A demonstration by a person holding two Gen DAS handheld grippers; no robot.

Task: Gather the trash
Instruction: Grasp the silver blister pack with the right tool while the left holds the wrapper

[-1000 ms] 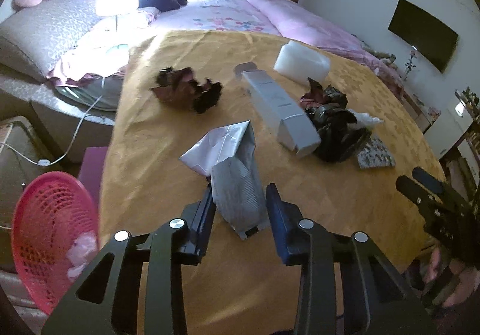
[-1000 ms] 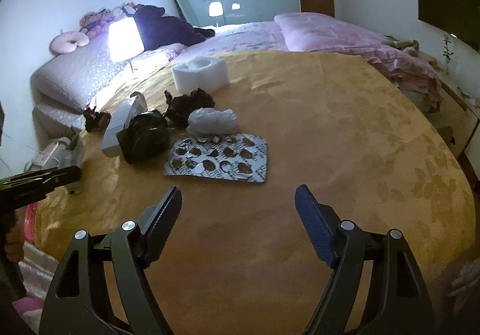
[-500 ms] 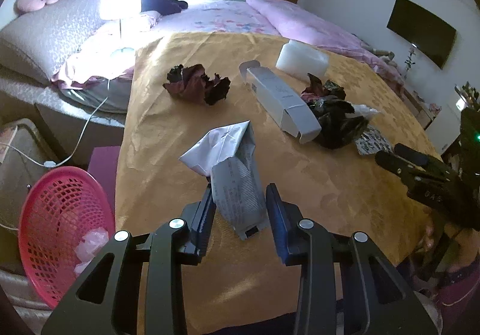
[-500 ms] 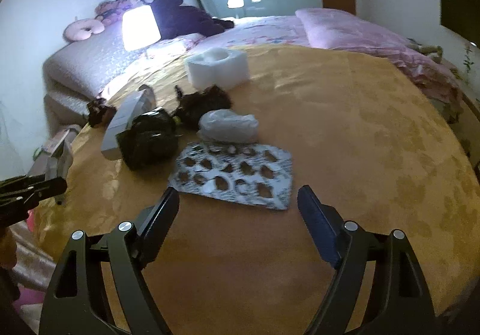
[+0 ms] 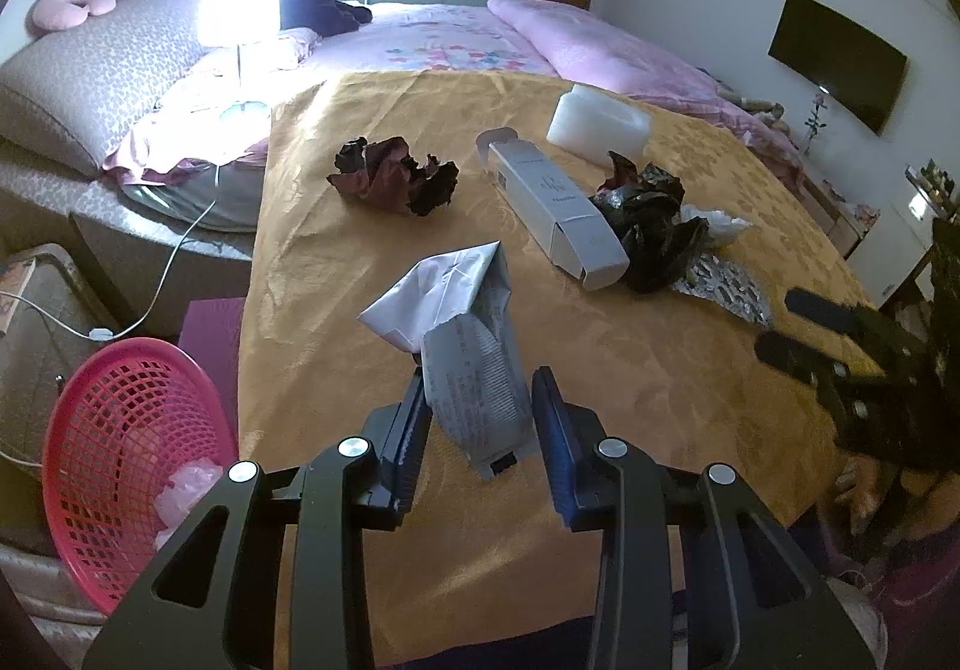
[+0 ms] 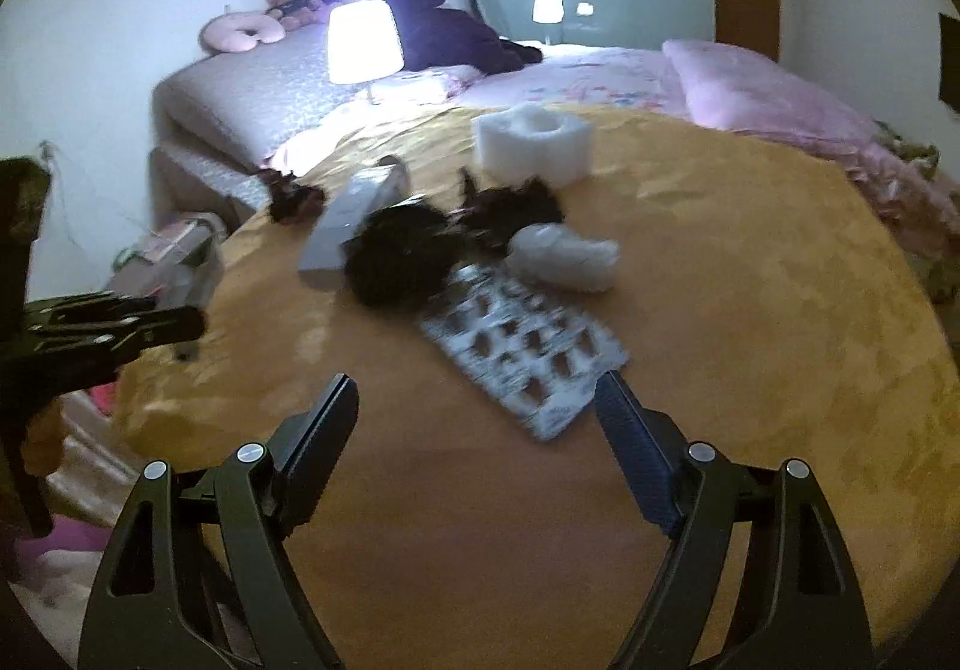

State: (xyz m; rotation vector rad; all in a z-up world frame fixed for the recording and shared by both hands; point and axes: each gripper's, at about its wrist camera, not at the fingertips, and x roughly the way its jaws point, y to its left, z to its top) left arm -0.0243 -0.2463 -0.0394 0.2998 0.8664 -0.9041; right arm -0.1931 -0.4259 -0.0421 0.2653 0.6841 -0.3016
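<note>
Left gripper (image 5: 480, 430) with jaws closed on a crumpled printed paper wrapper (image 5: 474, 370), print too small to read, right gripper (image 6: 480, 430) with jaws wide and holding nothing, foil blister pack (image 6: 522, 352) on the bench (image 6: 750, 310) just ahead of them, pink basket (image 5: 120, 430) down left of the left jaws.

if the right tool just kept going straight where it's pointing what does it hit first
Most likely the empty blister pack. The right tool is open with nothing between its fingers, and the pack's near corner lies just ahead on the yellow tablecloth. Depth is unclear, so it might meet the cloth first.
</note>
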